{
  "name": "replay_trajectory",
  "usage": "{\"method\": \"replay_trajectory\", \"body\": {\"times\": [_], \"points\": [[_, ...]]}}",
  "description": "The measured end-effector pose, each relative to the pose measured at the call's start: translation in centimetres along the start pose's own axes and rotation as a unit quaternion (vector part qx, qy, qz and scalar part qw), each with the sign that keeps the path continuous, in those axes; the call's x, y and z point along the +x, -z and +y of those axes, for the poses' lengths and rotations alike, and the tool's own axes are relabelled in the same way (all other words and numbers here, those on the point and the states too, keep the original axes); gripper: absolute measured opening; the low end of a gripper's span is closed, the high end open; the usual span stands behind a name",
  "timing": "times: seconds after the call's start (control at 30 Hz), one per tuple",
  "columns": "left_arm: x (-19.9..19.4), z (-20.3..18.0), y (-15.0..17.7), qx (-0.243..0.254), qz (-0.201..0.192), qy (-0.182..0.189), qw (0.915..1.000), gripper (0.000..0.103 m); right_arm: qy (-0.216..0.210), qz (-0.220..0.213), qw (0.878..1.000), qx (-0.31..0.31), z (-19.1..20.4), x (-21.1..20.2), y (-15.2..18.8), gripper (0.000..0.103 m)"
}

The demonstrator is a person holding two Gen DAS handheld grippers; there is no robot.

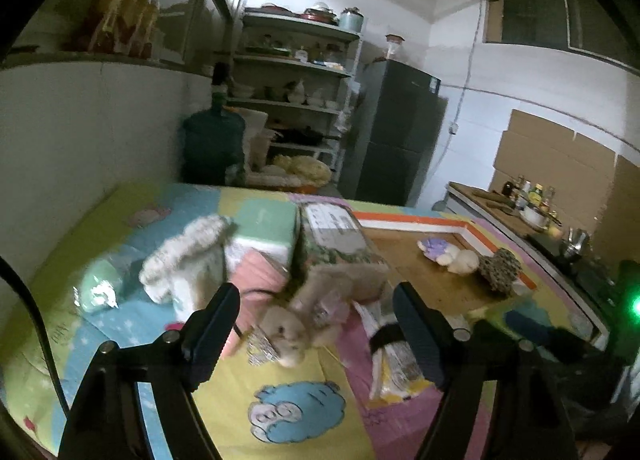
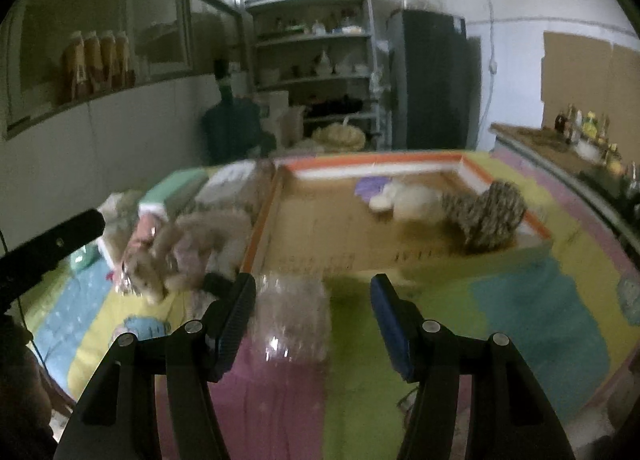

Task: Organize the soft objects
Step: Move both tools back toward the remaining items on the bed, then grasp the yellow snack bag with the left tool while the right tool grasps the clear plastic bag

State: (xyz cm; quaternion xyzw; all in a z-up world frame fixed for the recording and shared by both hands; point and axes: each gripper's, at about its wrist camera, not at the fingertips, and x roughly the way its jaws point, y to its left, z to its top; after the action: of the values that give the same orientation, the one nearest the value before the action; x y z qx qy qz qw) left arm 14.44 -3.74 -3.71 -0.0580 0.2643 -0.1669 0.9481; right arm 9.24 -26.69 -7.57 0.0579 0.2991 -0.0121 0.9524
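Observation:
A beige plush bunny (image 1: 292,324) lies on the colourful quilt, right between the open jaws of my left gripper (image 1: 316,332). It also shows in the right wrist view (image 2: 180,256). A shallow cardboard tray with an orange rim (image 2: 472,168) holds a white and purple plush (image 2: 404,196) and a speckled knitted piece (image 2: 488,216). My right gripper (image 2: 312,320) is open above the quilt, with a clear plastic wrapper (image 2: 292,320) by its left finger. A white knitted item (image 1: 184,256) lies left of the bunny.
Tissue packs and a printed box (image 1: 340,236) sit behind the bunny. A rolled white paper bundle (image 1: 392,356) lies by the left gripper's right finger. Beyond the bed are a water jug (image 1: 214,136), shelves, a dark fridge (image 1: 396,132) and a counter with bottles.

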Motion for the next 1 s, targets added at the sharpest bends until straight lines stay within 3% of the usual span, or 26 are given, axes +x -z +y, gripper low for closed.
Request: {"method": "replay_trajectory", "body": {"times": [0.47, 0.5, 0.53, 0.73, 0.9, 1.0], "points": [[2.3, -2.0, 1.7, 0.005, 0.04, 0.039, 0.9984, 0.079, -0.04, 0.045, 0.998, 0.01, 0.0, 3.4, 1.5, 0.061], [2.5, -2.1, 1.8, 0.006, 0.043, 0.04, 0.9983, 0.079, -0.043, 0.048, 0.998, 0.011, -0.1, 3.5, 1.6, 0.059], [2.7, -2.2, 1.9, 0.006, 0.047, 0.042, 0.998, 0.079, -0.049, 0.049, 0.998, 0.013, -0.2, 3.5, 1.6, 0.05], [3.8, -3.0, 2.4, 0.012, 0.062, 0.05, 0.9968, 0.079, -0.052, 0.039, 0.998, 0.016, -0.6, 2.6, 1.7, 0.048], [5.5, -4.1, 2.9, 0.009, 0.087, 0.062, 0.9942, 0.078, -0.034, -0.005, 0.999, 0.03, -2.2, -0.1, 1.2, 0.048], [6.8, -5.2, 3.5, 0.015, 0.106, 0.064, 0.9922, 0.071, -0.024, -0.018, 0.999, 0.038, -3.2, -1.2, 1.1, 0.048]]}}
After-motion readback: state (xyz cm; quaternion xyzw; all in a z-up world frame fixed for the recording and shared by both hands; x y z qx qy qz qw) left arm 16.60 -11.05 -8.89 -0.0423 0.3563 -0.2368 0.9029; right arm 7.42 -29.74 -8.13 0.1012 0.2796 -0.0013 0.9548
